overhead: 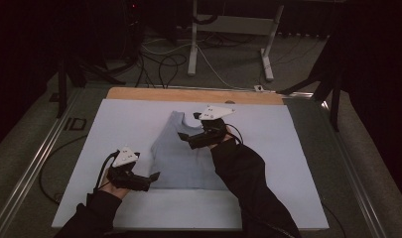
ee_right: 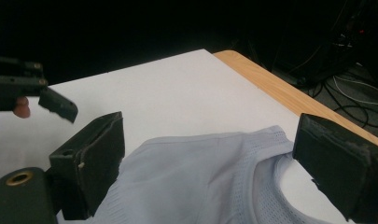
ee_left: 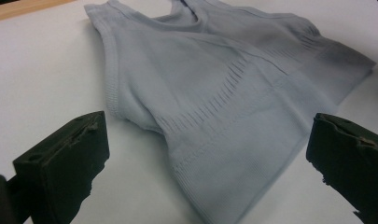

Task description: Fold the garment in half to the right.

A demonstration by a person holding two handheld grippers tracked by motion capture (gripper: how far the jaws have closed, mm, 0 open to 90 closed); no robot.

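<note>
Our black sleeves are coming in at the bottom of the high view, both grippers closing in on a garment not yet folded.

We are holding the left gripper [overhead: 154,176] low and left of centre, jaws spread wide and empty, pointing at the bottom left corner of the pale grey-blue ribbed knit tank top [overhead: 186,156], just beside its hem. The top is lying flat at the middle of the white foam board [overhead: 114,129], neckline toward the upper frame. We are hovering the right gripper [overhead: 184,137] over the shoulder strap, jaws gaping, gripping nothing. In our judgement nothing is grasped yet; taking hold and folding are all waiting.
</note>
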